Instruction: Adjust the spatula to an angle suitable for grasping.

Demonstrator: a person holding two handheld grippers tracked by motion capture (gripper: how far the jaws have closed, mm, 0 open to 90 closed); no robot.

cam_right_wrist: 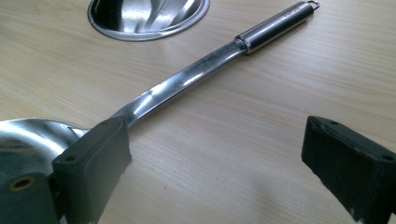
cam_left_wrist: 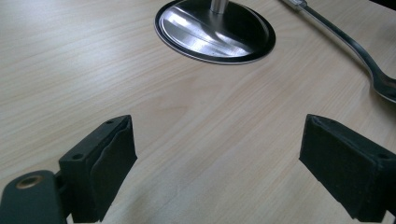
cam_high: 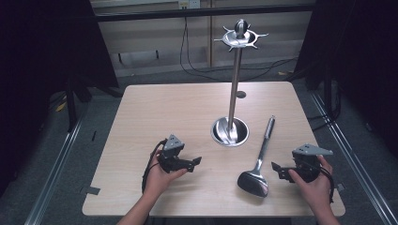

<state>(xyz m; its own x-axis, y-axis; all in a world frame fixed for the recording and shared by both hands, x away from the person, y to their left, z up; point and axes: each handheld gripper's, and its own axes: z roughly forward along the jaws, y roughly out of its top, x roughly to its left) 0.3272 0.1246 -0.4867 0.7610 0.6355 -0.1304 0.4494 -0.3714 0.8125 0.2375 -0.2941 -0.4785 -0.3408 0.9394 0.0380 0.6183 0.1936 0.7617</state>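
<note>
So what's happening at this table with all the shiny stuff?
A person sits at a light wooden table holding a black gripper in each hand. Both have their fingers wide open and hold nothing. A long shiny steel spatula lies flat on the table, just beside the right gripper. The left gripper points toward the tall steel utensil stand, whose hooks at the top are empty. Nothing has been picked up yet.

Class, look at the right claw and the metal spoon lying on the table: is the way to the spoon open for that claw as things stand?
Probably yes. The right claw sits open just beside the spoon, with bare table between them. The stand is farther back, out of the way.
</note>
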